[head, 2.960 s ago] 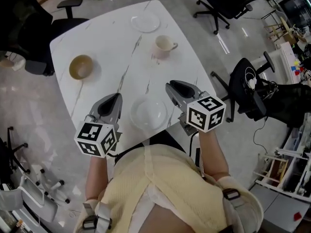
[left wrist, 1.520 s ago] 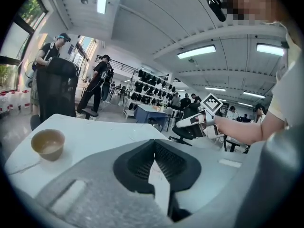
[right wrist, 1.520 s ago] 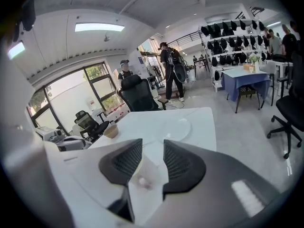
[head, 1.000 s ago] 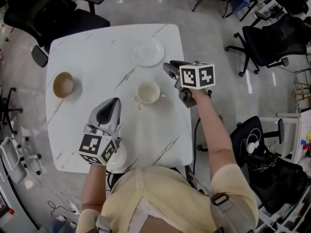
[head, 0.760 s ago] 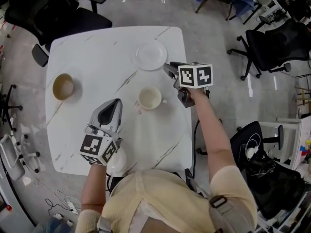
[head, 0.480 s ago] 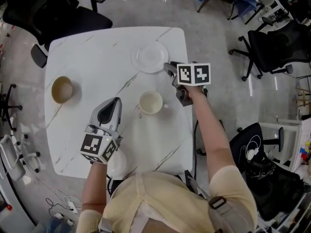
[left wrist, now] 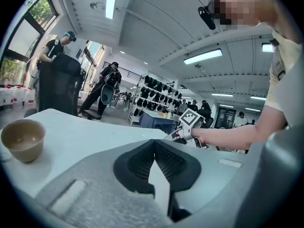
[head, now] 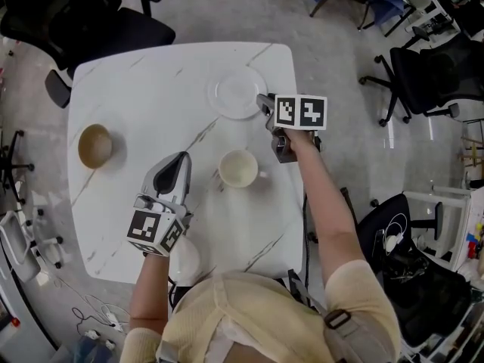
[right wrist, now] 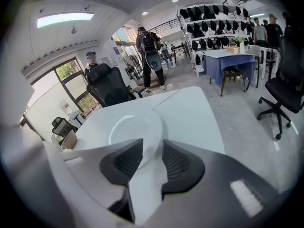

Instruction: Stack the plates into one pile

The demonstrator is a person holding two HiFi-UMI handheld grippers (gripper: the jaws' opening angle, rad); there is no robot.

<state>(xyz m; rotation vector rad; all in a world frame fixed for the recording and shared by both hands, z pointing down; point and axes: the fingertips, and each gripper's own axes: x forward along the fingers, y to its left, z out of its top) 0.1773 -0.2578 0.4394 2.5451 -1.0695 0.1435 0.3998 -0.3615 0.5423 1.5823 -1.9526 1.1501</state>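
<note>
A white plate (head: 237, 93) lies at the table's far side. My right gripper (head: 263, 102) hangs open at that plate's right rim. In the right gripper view the plate (right wrist: 135, 126) lies just beyond the right gripper (right wrist: 152, 144), its near rim reaching toward the gap, and the pads do not touch it. A second white plate (head: 184, 259) sits at the near edge, partly hidden under my left hand's marker cube. The left gripper (head: 176, 165) is shut on nothing, above bare table left of a cup. In the left gripper view the left gripper (left wrist: 154, 145) shows its jaws pressed together.
A cream cup (head: 240, 168) stands mid-table between the two grippers. A tan bowl (head: 95, 145) sits near the left edge, also visible as the bowl (left wrist: 23, 139) in the left gripper view. Black office chairs (head: 113, 21) surround the white marble table (head: 151, 97). People stand in the background.
The right gripper has reached from the near plate out to the far plate and sunk toward its rim, staying open. The left gripper has drifted slightly and remains shut.
</note>
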